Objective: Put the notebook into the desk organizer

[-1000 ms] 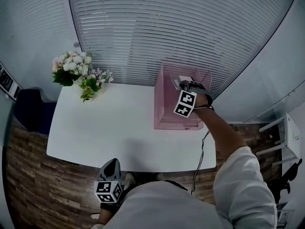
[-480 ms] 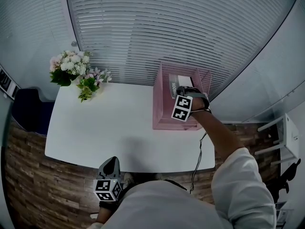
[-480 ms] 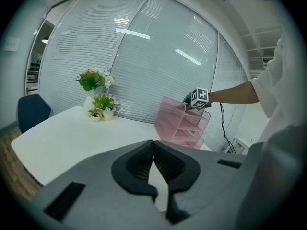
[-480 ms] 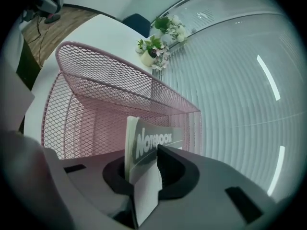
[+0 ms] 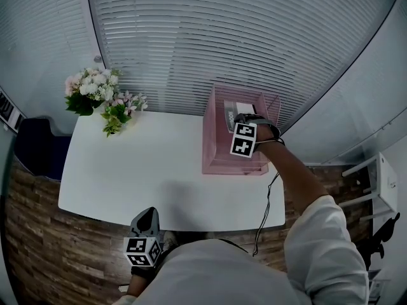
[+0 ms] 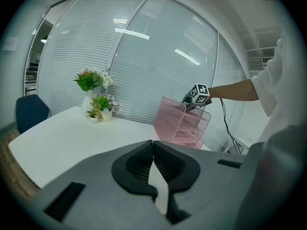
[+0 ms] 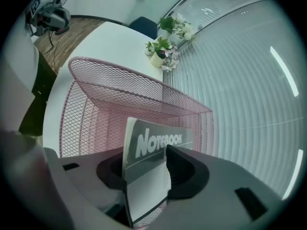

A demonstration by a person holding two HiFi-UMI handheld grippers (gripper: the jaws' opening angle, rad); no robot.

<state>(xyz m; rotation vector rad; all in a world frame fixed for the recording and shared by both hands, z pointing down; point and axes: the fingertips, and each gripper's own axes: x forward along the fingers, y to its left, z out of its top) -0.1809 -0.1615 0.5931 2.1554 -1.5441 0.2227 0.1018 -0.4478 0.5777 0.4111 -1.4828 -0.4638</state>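
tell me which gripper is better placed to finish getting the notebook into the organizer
Right. The right gripper is over the pink organizer with the notebook between its opening jaws, already inside the mesh. The left gripper is shut and empty, back at the near edge of the table.

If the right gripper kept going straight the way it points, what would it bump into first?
The notebook, which stands between the opening jaws of the right gripper. Behind it, probably close, comes the pink mesh wall of the desk organizer.
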